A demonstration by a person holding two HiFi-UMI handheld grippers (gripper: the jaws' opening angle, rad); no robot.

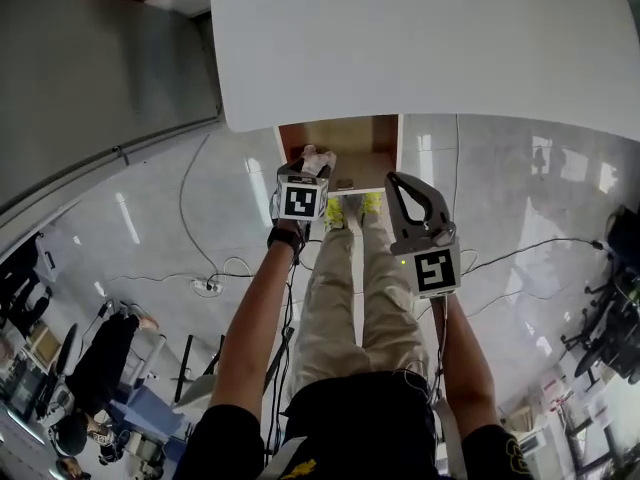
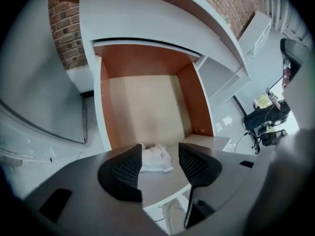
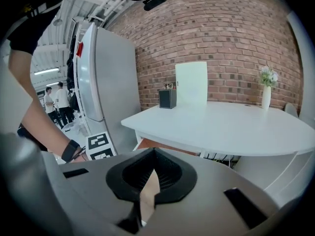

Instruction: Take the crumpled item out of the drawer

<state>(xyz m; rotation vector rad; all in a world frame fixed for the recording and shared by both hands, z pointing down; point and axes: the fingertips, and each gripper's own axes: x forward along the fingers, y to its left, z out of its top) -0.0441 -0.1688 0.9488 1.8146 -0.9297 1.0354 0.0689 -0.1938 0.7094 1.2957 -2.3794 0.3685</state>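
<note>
At the front edge of the open wooden drawer (image 2: pixel 142 102) under the white desk (image 1: pixel 430 48): crumpled white wad (image 2: pixel 156 159) not yet gripped.
Left gripper (image 1: pixel 303 178) points down at the drawer's front ledge; its black ribbed fingers (image 2: pixel 129 170) stand apart with the wad lying between them, not pressed as far as shows; the drawer floor behind is bare; right gripper (image 3: pixel 151 175) is held off to the side, fingers together on nothing; next, I judge, the left fingers must close squarely on the wad and lift it clear of the front edge.
</note>
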